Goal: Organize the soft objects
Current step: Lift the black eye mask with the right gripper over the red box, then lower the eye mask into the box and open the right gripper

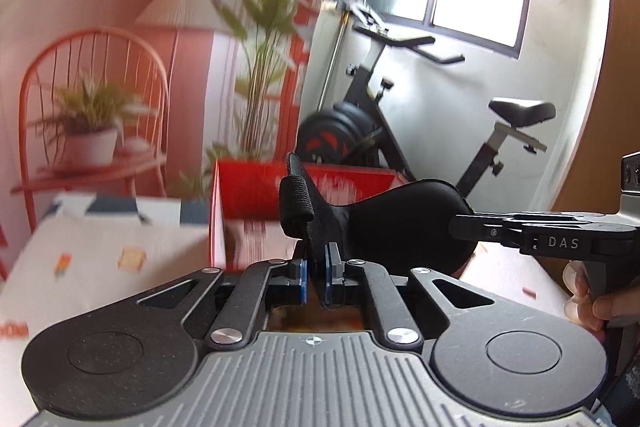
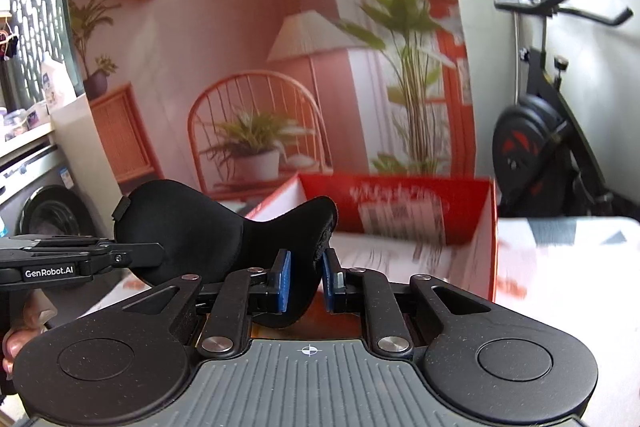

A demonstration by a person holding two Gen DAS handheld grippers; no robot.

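A black padded eye mask (image 1: 400, 223) hangs in the air between my two grippers, above the table. In the left wrist view my left gripper (image 1: 318, 267) is shut on the thin end of the mask, beside its rolled black strap (image 1: 296, 207). My right gripper (image 1: 456, 227) comes in from the right and meets the mask's other end. In the right wrist view the right gripper (image 2: 307, 275) is shut on the thick padded edge of the eye mask (image 2: 200, 223). The left gripper (image 2: 160, 253) reaches in from the left there.
An open red box (image 1: 256, 195) (image 2: 400, 203) with a white inside stands just beyond the mask on a table with a patterned white cloth (image 1: 100, 259). Behind it hangs a printed backdrop (image 2: 240, 47) of a room. An exercise bike (image 1: 400, 115) stands at the right.
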